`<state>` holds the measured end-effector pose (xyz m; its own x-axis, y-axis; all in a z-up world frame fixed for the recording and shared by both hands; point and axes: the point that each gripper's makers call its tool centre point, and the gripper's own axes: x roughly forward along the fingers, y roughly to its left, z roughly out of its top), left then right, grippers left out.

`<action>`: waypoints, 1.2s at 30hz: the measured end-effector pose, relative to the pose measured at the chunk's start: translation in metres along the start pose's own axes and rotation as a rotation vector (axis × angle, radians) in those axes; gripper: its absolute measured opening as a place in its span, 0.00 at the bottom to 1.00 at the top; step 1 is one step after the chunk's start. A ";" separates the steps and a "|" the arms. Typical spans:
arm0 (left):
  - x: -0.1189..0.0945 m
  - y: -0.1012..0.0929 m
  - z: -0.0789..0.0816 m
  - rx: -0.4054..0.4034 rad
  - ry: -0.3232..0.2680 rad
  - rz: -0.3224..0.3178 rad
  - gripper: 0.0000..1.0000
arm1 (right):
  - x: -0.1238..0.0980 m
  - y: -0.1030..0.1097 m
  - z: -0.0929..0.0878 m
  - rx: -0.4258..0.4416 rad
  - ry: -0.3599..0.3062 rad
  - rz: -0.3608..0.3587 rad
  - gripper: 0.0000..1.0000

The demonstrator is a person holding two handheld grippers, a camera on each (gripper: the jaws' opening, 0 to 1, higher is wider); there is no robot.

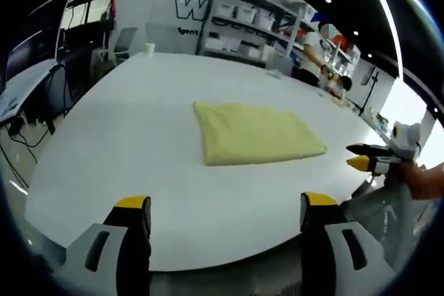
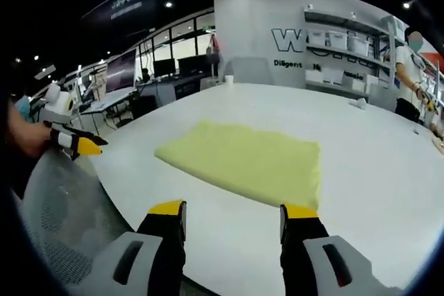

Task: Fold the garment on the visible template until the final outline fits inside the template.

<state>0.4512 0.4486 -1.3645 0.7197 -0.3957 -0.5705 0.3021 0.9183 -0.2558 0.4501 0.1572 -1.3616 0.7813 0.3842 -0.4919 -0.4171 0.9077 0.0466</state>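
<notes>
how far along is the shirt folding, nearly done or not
Looks close to done. The yellow garment already lies as a flat, compact folded rectangle on the white table. Nothing is in hand: the left claw and right claw are both open and empty, clear of the cloth. No template outline can be made out in either view, so whether the outline fits, or one more fold is left, cannot be told.

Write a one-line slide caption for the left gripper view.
Folded yellow garment lies on the white table; left gripper open, right gripper alongside.
</notes>
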 end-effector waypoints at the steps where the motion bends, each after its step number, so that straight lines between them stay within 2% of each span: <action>1: -0.001 -0.001 -0.001 0.011 0.002 0.000 0.90 | 0.000 0.000 0.001 0.000 -0.004 -0.001 0.51; 10: -0.002 -0.004 0.002 0.022 -0.017 -0.020 0.93 | -0.001 0.000 0.002 -0.002 -0.011 -0.001 0.54; 17: -0.003 0.000 0.008 0.010 -0.050 -0.008 0.99 | 0.002 0.003 -0.002 -0.005 0.014 0.020 0.61; 36: -0.004 0.003 0.009 0.034 -0.067 0.002 0.99 | 0.005 0.004 -0.008 -0.005 0.045 0.028 0.77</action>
<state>0.4549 0.4536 -1.3555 0.7602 -0.3930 -0.5173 0.3210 0.9195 -0.2269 0.4480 0.1615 -1.3710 0.7475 0.4013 -0.5293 -0.4409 0.8958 0.0565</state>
